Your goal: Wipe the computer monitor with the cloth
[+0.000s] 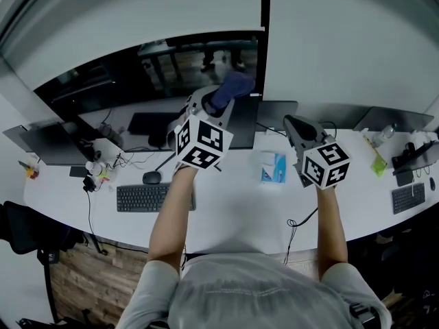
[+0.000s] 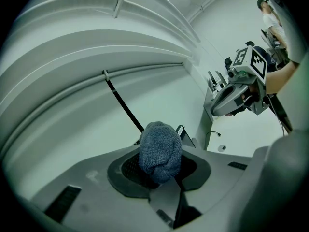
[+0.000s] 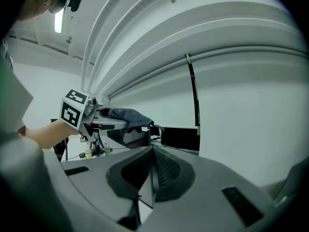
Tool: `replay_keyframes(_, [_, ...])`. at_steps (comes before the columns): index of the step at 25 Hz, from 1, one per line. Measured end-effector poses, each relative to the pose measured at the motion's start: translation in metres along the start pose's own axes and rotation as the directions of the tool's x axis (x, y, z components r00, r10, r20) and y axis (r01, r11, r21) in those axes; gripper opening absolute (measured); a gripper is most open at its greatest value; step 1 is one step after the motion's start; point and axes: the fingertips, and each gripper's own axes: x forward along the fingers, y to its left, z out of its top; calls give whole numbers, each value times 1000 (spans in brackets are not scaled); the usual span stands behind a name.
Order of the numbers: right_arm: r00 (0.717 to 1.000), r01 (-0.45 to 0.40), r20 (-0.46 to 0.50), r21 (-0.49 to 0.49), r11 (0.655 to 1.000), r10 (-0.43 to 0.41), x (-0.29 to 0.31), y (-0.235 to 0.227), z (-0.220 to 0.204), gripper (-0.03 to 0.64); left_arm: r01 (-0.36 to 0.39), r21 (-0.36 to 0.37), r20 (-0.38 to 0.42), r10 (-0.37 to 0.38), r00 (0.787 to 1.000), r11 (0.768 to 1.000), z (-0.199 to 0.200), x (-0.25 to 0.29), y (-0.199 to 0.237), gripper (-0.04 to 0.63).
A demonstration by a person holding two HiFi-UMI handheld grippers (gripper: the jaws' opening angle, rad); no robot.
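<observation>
A wide dark monitor (image 1: 130,81) stands at the back of the white desk (image 1: 233,211). My left gripper (image 1: 223,100) is raised at the monitor's right end, shut on a bunched blue cloth (image 1: 232,88). In the left gripper view the cloth (image 2: 160,151) bulges up out of the closed jaws of the left gripper (image 2: 164,178). The right gripper (image 1: 293,123) hovers to the right of the monitor, shut and empty. From the right gripper view, the right gripper (image 3: 153,170) has its pads together, and the cloth (image 3: 128,117) sits in the left gripper by the monitor's edge (image 3: 181,138).
A keyboard (image 1: 147,197) and a mouse (image 1: 151,177) lie on the desk under my left arm. A blue and white pack (image 1: 273,167) sits mid-desk. A laptop (image 1: 48,142) and cables are at the left, another keyboard (image 1: 409,197) at the right. A person (image 2: 270,13) stands far off.
</observation>
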Motion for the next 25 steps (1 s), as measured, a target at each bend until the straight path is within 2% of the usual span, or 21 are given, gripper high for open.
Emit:
replay_keyframes(9, [1000, 6, 14, 0, 1000, -6, 23, 27, 7, 0, 15, -29, 24, -15, 1000, 999, -19, -15, 17, 109])
replay_keyframes(20, [1000, -17, 1, -94, 995, 18, 61, 80, 14, 0, 36, -44, 55, -33, 998, 998, -47, -40, 46, 109])
replay_keyframes(25, [999, -32, 0, -102, 994, 32, 84, 107, 13, 0, 22, -53, 45, -20, 999, 998, -70, -59, 68, 109])
